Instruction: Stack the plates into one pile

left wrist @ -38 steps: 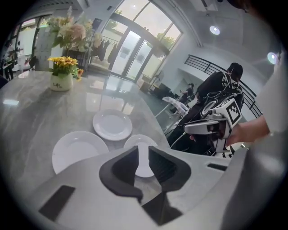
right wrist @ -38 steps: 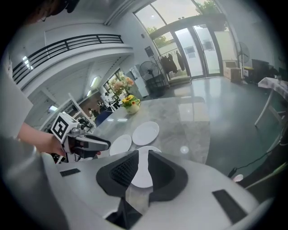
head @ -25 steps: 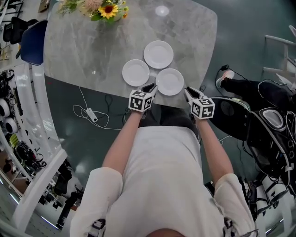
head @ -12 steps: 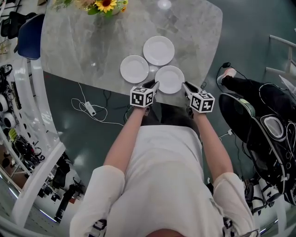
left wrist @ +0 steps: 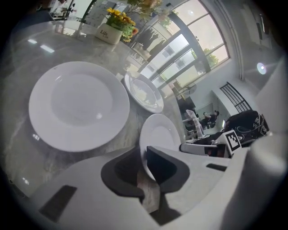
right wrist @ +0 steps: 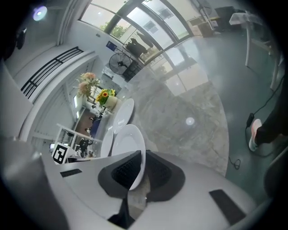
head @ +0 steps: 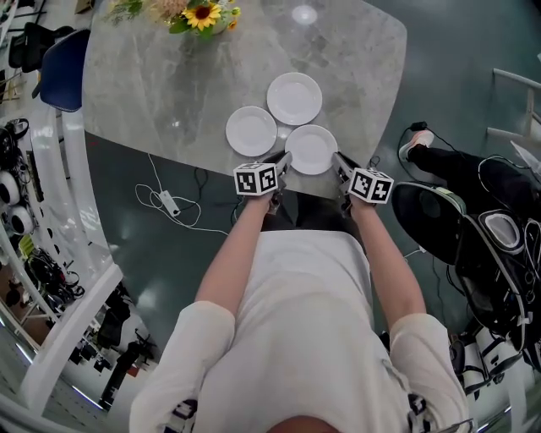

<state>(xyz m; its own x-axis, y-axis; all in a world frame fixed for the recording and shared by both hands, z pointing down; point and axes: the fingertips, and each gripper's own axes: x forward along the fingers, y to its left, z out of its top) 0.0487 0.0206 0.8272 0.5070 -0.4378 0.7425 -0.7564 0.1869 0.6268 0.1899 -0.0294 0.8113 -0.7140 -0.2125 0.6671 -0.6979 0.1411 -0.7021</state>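
Three white plates lie close together on the grey marble table (head: 161, 101): a near plate (head: 310, 149), a left plate (head: 251, 131) and a far plate (head: 294, 98). My left gripper (head: 283, 159) is at the near plate's left rim. In the left gripper view the near plate's (left wrist: 159, 132) rim runs between the closing jaws of the left gripper (left wrist: 143, 155), and both pads touch it. My right gripper (head: 338, 158) is at the opposite rim. There the near plate's (right wrist: 128, 143) edge sits pinched between the pads of the right gripper (right wrist: 140, 157).
A vase of flowers (head: 199, 17) stands at the table's far side, and a blue chair (head: 61, 72) at its left end. On the floor lie a cable with a power strip (head: 169, 205); black bags (head: 482, 220) sit to the right. The plate is near the table's front edge.
Both grippers have sunk slightly and rolled, so their marker cubes face differently. Their tips now sit against the near plate's two sides. The plates have not moved.
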